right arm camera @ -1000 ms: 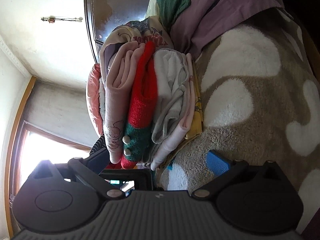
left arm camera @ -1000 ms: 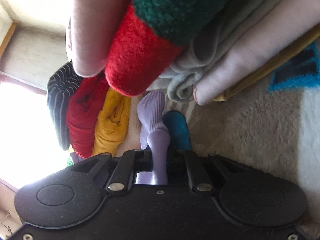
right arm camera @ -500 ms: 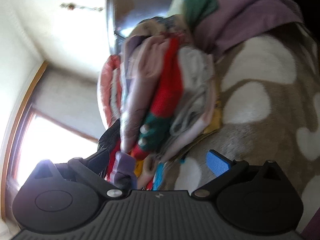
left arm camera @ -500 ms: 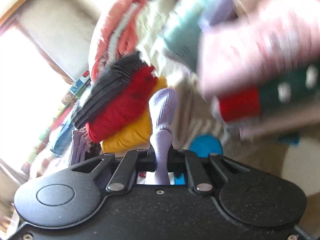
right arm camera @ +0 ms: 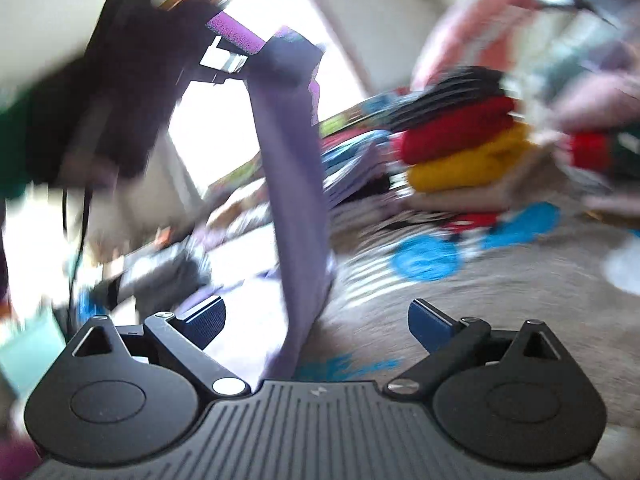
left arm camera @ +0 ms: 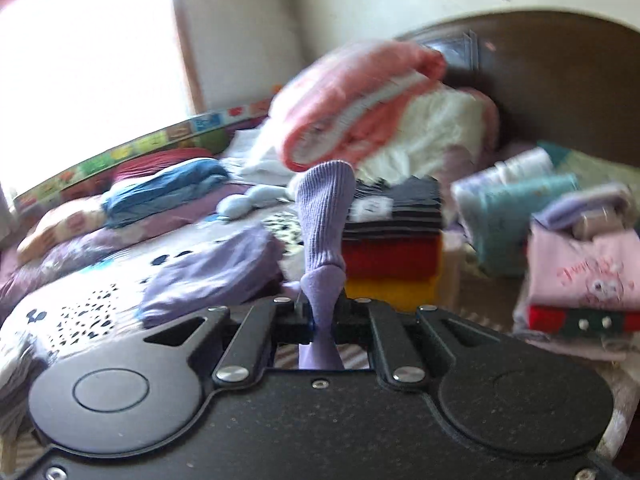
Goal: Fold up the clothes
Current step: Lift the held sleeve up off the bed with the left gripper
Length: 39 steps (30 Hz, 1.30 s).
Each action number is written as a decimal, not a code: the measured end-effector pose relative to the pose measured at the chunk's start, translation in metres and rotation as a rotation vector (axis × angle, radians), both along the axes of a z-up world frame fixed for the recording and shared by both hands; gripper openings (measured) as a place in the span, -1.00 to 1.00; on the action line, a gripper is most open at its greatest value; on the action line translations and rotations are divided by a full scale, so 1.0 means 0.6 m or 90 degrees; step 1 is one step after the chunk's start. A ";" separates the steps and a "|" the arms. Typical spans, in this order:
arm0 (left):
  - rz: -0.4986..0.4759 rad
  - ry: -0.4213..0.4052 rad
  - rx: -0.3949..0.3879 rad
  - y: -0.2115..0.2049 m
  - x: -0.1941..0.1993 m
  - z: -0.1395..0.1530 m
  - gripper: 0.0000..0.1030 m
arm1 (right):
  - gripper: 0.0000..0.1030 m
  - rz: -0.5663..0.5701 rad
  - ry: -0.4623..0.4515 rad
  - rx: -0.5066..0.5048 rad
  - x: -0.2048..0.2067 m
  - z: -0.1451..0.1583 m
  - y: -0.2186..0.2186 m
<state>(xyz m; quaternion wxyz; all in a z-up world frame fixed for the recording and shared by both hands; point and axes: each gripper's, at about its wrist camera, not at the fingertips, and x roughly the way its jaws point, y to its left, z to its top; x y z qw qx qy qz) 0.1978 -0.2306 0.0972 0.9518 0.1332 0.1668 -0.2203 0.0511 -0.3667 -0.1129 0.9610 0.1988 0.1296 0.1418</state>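
Note:
My left gripper is shut on a lilac ribbed sock, whose free end stands up ahead of the jaws. In the right wrist view the same sock hangs down from the left gripper, held high at upper left. My right gripper is open and empty, its blue pads wide apart, with the sock's lower end hanging between them. That view is motion-blurred.
A folded stack of striped, red and yellow knits sits straight ahead on the bed. A pink and red-green folded pile is at the right. A lilac garment lies left. A pink blanket and headboard stand behind.
Both grippers have swung from a sideways tilt to level. My left gripper has lifted the sock up, and it now hangs in front of my open right gripper.

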 end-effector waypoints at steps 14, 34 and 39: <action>0.044 0.001 -0.084 0.162 -0.034 0.022 -0.90 | 0.33 0.068 0.079 -0.241 0.027 -0.025 0.171; 0.152 0.048 -0.204 0.433 -0.022 -0.040 -0.89 | 0.11 0.046 0.070 -0.358 0.009 -0.040 0.225; 0.181 0.062 -0.242 0.491 -0.031 -0.080 -0.89 | 0.11 0.040 0.053 -0.401 0.001 -0.040 0.240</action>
